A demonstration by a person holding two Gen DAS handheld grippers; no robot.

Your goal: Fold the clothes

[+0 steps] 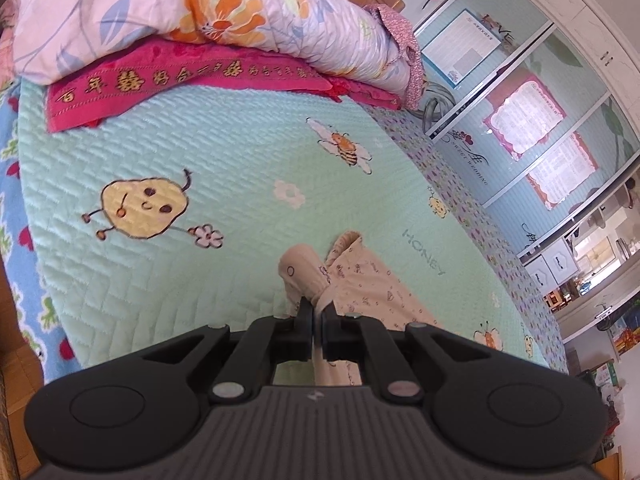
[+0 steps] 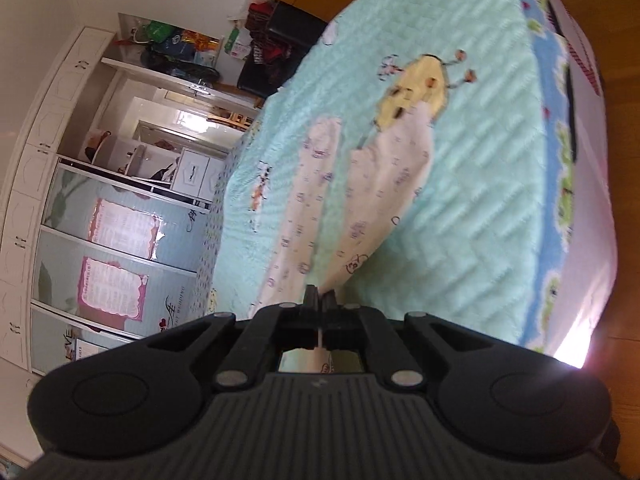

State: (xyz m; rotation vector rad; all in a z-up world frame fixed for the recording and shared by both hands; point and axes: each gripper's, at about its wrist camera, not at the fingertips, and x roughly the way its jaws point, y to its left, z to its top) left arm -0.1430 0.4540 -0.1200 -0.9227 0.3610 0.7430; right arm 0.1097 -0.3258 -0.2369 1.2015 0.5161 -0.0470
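Room: bedroom with a mint quilted bedspread [image 1: 224,152] covering the bed; a wardrobe [image 1: 532,92] with sliding panels and pasted posters stands at 2 o'clock in the left wrist view and at 9 o'clock in the right wrist view.
Bedding: a floral duvet [image 1: 192,12] sits folded on a red embroidered towel [image 1: 188,80] at 12 o'clock in the left view.
Garment: cream printed trousers [image 2: 344,192] lie on the bedspread near the bed's middle. In the right view the long axis runs from 6 o'clock up toward 1 o'clock, two legs side by side with a narrow gap between them, the far ends reaching a yellow cartoon figure [image 2: 416,96]. In the left view [image 1: 360,280] the cloth bunches and rises toward 12 o'clock from the tongs.
Left gripper [image 1: 317,306]: tongs together, clamped on a lifted fold of the trousers; tilted down toward the bed.
Right gripper [image 2: 320,294]: tongs pinched on the near edge of the trousers, a thin strip of cloth showing between them; angled shallowly downward.
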